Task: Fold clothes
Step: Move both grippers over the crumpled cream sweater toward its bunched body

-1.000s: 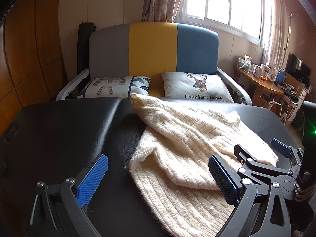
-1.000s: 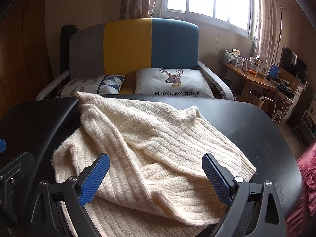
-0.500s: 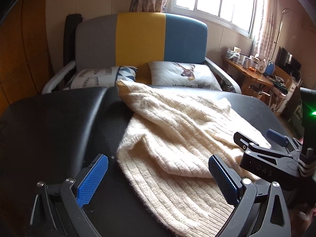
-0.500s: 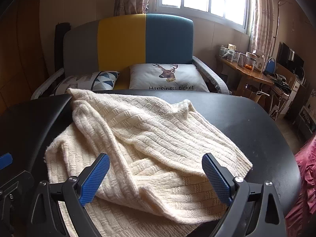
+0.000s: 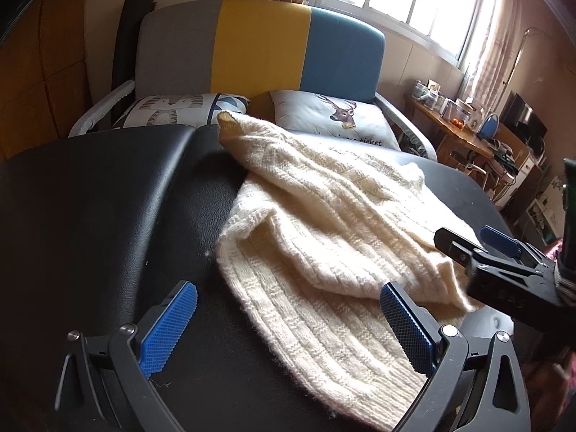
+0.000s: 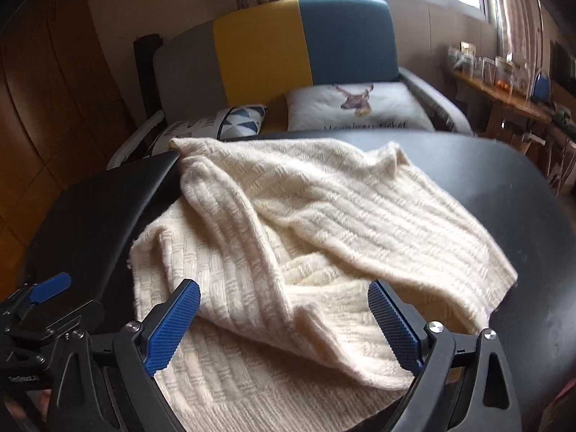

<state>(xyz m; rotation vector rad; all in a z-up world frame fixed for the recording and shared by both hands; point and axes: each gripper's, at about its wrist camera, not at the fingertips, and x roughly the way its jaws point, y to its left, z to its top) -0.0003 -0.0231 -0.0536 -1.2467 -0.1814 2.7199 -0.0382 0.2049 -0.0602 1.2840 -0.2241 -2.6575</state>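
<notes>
A cream knitted sweater (image 5: 324, 223) lies rumpled on a black padded table (image 5: 90, 198), one part folded over another. It also shows in the right wrist view (image 6: 324, 216). My left gripper (image 5: 288, 327) is open and empty, low over the sweater's near left edge. My right gripper (image 6: 284, 324) is open and empty over the sweater's near edge. The right gripper also shows at the right of the left wrist view (image 5: 504, 262), and the left gripper shows at the left of the right wrist view (image 6: 43, 306).
Behind the table stands a grey, yellow and blue sofa (image 5: 259, 46) with a deer cushion (image 5: 334, 118) and a patterned cushion (image 5: 180, 111). A wooden desk (image 5: 468, 136) with clutter is at the right under the window. The table's right edge (image 6: 540, 198) curves away.
Both grippers have shifted and tilted; the left view has swung left and closer to the sweater, the right view has tilted. The sweater has not moved. Both grippers stay open.
</notes>
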